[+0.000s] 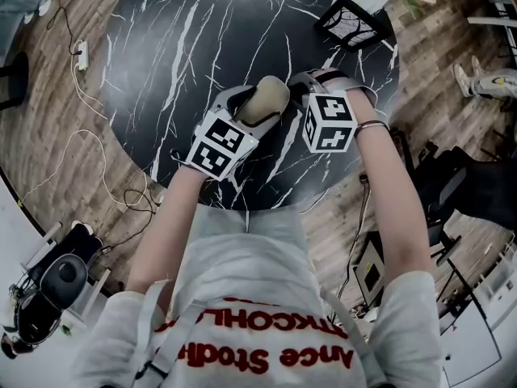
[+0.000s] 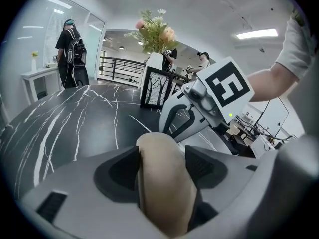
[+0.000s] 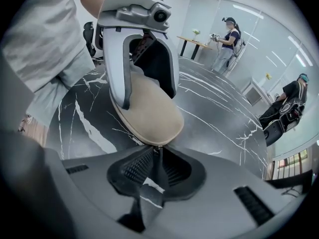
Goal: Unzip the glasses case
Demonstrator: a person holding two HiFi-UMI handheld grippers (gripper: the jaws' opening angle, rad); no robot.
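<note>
Jaws on the left gripper (image 2: 162, 166) are squeezing the tan case (image 2: 162, 193) from both sides, so it's sitting wedged between the pads, over the dark table (image 2: 75, 128). The right gripper (image 2: 182, 121) is hanging just past the case's far end.

Right gripper view next: its jaws are pinching nearly together on the little pull (image 3: 155, 149) at the case's rounded tip, with no slack showing beside it. From here the case is looking sealed, with no opening along the edge that I can see.

Head view from above is showing the same setup, both grippers meeting over the near part of the table with the case between them.

So I'm guessing the grab is done and the actual unzipping isn't started. The whole run of the zipper is still waiting.
</note>
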